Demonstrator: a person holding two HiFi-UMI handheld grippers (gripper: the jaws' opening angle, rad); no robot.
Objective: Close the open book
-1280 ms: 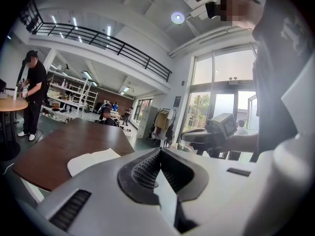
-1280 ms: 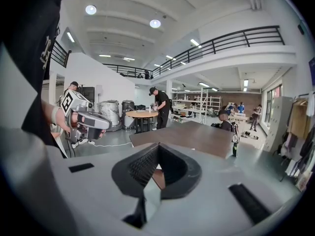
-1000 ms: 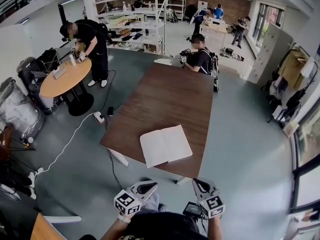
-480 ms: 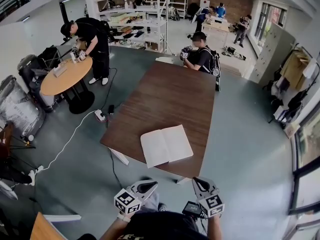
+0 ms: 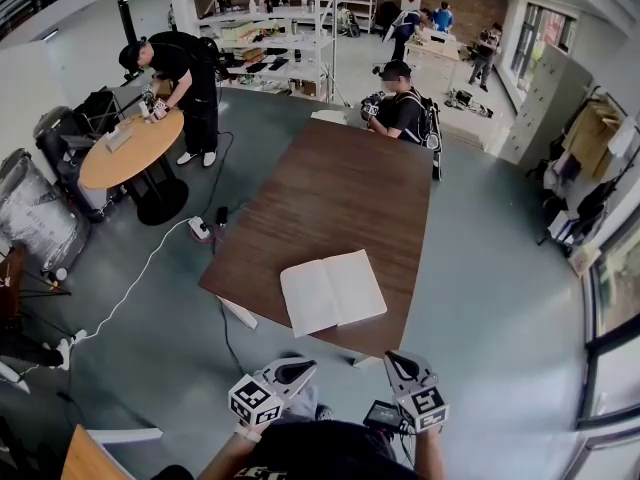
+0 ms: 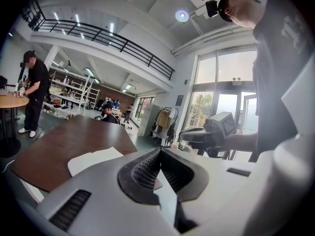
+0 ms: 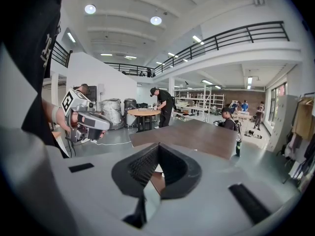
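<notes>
A: Your book [image 5: 332, 290] lies open, pages up, on the desk [image 5: 330, 188], close to the edge nearest you. Neither half is lifted, so by my reckoning the closing hasn't begun.

B: And both tools are short of it. Your left hand-held gripper [image 5: 298, 370] and right hand-held gripper [image 5: 397, 365] hang low by your body, well apart from the desk's edge. Each has its jaws pressed together at the tips, with nothing between them.

A: That's the first risk, I'd say. If you go in with the tips together, you can only nudge or pry. A pointed tip driven under the page block may catch a few leaves instead of a whole half. Those would crease or tear as you swing them over.

B: The second risk is sliding. The desk looks smooth, and the book's near-left corner sits just beside the edge. If you push one half across without pinning the other, the whole book could skate and tip off onto the floor.

A: So you'd want one hand-held gripper resting on the half that stays flat. The other should work under the outer edge of the half that turns.

B: Mind the drop, too. If you let the turning half go once it's past upright, it'll flop. Loose pages may fold beneath it, and the book won't shut flat.
</notes>
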